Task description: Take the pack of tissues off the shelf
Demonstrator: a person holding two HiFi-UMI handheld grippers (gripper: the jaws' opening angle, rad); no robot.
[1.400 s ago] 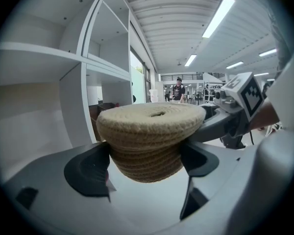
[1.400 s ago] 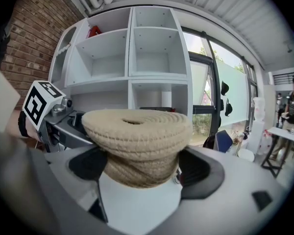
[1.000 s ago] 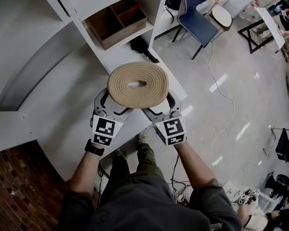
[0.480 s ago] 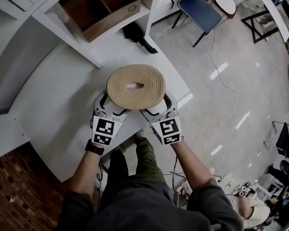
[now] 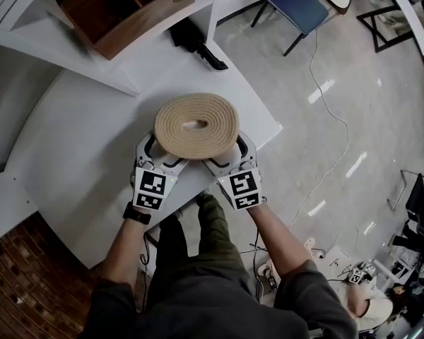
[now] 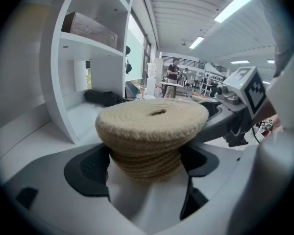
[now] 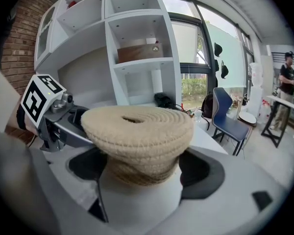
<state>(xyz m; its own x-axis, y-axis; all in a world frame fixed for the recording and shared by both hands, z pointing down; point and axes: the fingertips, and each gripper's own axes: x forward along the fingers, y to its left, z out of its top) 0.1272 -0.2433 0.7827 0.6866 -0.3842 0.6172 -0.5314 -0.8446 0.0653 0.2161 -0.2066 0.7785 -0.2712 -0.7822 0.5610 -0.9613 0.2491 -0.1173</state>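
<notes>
A round tan tissue holder of coiled rope, with a slot in its top, is held over the white counter in the head view. My left gripper grips it from the near left and my right gripper from the near right. In the left gripper view the narrower lower body of the holder sits between the black pads of the left gripper. The right gripper view shows the holder likewise clasped in the right gripper. The wide lid hides the fingertips from above.
A wooden divided box sits on the white shelf behind, with a black object beside the upright. A blue chair and a floor cable lie to the right. People stand far off.
Both grippers and the holder have drawn back from the shelf toward the person's body. The shelf and wooden box have slid up the frame. The grip looks the same.
</notes>
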